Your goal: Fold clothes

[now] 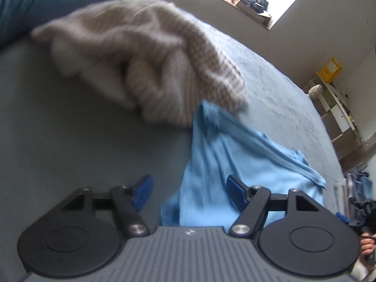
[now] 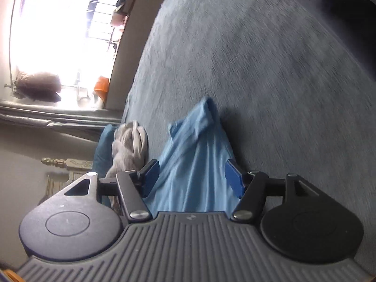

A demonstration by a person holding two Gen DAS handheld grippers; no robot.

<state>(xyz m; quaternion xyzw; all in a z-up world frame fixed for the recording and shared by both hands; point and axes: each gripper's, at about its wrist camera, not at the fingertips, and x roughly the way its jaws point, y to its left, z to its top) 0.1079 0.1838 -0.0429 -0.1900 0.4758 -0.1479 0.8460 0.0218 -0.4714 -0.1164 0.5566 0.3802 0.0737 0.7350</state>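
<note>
On the bed (image 1: pixel 270 89), a light blue shirt (image 1: pixel 225 164) is seen crumpled beside a beige sweater (image 1: pixel 145 58); L claw (image 1: pixel 189 191) & R claw (image 2: pixel 191 178) are held released, nothing gripped.

Blown-out window (image 2: pixel 58 37) daylight; motion blur, fisheye-bent edges

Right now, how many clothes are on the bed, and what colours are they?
Light blue cotton garment: 1
Beige and white striped knit garment: 1
Total: 2 clothes, both lying unfolded on the grey-blue bed cover.
</note>
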